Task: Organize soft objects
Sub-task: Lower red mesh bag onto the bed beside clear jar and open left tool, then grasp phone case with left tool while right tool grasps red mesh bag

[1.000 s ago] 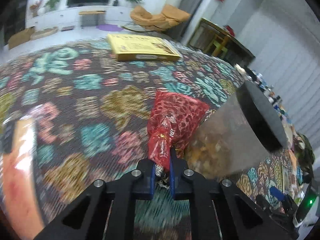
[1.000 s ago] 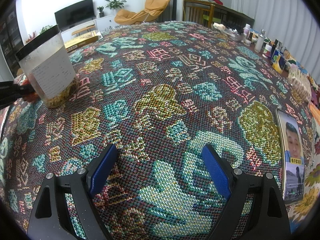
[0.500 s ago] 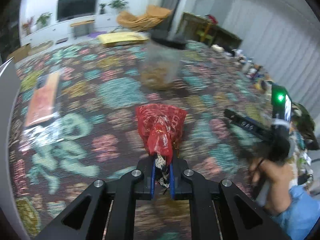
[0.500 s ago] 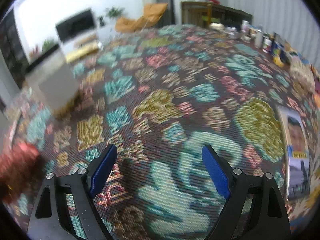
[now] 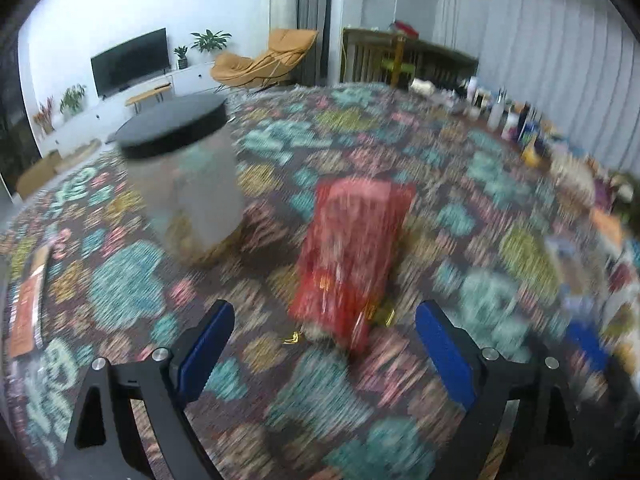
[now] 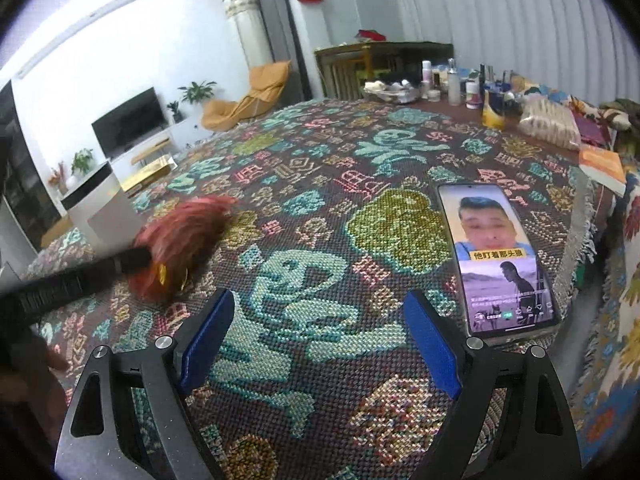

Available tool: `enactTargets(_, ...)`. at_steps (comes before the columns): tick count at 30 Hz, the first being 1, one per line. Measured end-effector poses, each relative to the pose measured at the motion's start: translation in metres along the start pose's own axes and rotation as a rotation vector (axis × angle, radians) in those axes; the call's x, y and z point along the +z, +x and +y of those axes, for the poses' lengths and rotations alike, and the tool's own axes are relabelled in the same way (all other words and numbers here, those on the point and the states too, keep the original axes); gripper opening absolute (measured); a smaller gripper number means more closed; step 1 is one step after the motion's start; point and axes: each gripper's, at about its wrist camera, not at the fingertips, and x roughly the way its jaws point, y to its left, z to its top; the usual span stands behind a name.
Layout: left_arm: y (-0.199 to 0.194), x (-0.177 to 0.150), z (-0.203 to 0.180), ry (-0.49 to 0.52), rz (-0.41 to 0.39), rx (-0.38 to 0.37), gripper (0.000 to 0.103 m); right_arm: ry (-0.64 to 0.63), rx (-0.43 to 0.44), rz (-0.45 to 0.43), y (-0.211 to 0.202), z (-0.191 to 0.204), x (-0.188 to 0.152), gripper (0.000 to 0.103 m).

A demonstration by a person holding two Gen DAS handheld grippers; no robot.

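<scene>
Bench (image 6: 304, 184): broad surface under a woven cloth patterned in teal, olive and pink; carries all items below.

Plastic jar with black lid (image 5: 182, 176): translucent, yellowish contents at the bottom; stands far left, just beside the pouch, apart from it as far as the blur allows.

Red mesh drawstring pouch (image 5: 348, 256): the soft object of the task. Lies on the cloth at mid-bench, gathered neck and gold cord toward the camera, between the left tongs' blades but not touched by them.

Smartphone (image 6: 494, 256): lit screen up, near right edge, well apart from the pouch.

Bottles, packets and an orange book: along the far right edge.

Left tongs (image 5: 324, 344): spread wide, holding nothing.

Right tongs (image 6: 316, 336): spread wide, empty, over bare cloth.

Step in hand, as judged: pouch set down and let go. Next move calls for finding another soft item; none is clearly identifiable here. Jar stands closest to any reach leftward.
</scene>
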Motion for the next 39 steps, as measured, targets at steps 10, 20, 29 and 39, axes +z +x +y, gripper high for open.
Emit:
enactTargets(10, -0.027, -0.086, 0.088, -0.113, 0.108, 0.109, 0.092, -0.014, 0.073, 0.048, 0.008, 0.002, -0.002, 0.088)
enactTargets(20, -0.029, -0.103, 0.109, -0.144, 0.103, 0.144, 0.103, -0.258, 0.043, 0.229, 0.034, 0.060, -0.016, 0.090)
enactTargets(29, -0.027, -0.101, 0.109, -0.147, 0.099, 0.150, 0.103, -0.290, 0.012, 0.235, 0.035, 0.060, -0.018, 0.092)
enactTargets(39, -0.027, -0.101, 0.109, -0.147, 0.099, 0.149, 0.103, -0.291, 0.012, 0.235, 0.036, 0.058, -0.018, 0.092)
